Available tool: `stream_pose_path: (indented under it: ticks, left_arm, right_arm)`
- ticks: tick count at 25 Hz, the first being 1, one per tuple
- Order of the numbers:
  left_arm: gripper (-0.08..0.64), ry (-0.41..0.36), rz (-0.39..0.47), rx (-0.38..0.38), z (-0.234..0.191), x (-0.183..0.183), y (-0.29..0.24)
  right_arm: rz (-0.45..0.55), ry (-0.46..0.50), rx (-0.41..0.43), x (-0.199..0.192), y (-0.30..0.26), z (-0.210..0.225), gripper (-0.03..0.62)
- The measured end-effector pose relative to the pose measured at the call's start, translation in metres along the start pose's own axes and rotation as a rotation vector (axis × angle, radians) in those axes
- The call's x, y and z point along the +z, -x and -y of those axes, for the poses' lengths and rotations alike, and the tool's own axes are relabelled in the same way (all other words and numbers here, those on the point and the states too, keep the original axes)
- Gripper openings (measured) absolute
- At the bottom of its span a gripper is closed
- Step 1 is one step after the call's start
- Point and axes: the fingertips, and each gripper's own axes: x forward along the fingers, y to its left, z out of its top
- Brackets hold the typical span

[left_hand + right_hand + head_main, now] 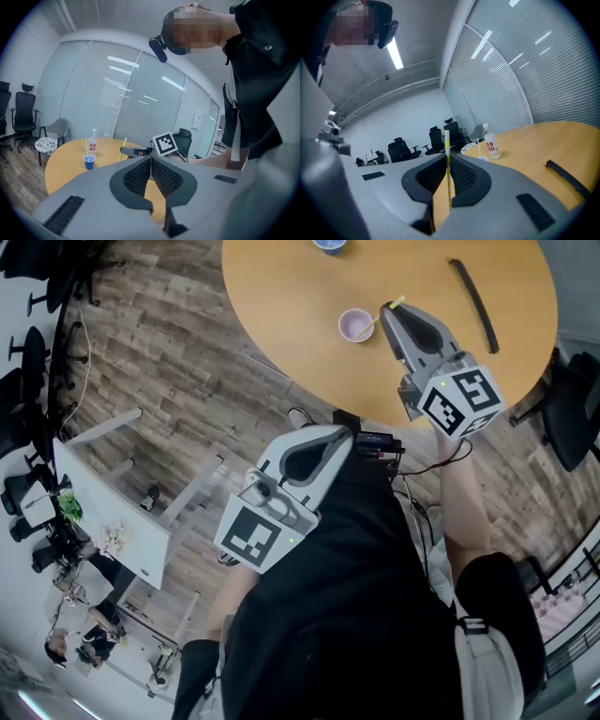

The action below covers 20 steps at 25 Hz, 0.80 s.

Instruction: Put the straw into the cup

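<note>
A small pale purple cup (353,323) stands on the round wooden table (281,296). My right gripper (385,311) hovers just right of it, shut on a yellow-striped straw (397,303). The straw stands upright between the pads (447,180). In the head view its lower end slants toward the cup's rim; I cannot tell whether it is inside. My left gripper (349,433) hangs off the table's near edge by the person's body, jaws shut (151,158) with nothing between them.
A blue cup (329,244) (89,161) with a straw and a water bottle (93,142) (491,142) stand at the table's far side. A black strip (473,304) (567,177) lies to the right. Office chairs ring the room.
</note>
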Motion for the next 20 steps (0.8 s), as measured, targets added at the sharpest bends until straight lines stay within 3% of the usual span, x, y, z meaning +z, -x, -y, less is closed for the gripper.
stream_pose_path:
  ticks: [20]
  left_arm:
    - [0.018,0.041,-0.044,0.045,-0.016,-0.009,0.013]
  right_arm:
    - [-0.14,-0.028,-0.048,-0.074,-0.037,0.033,0.035]
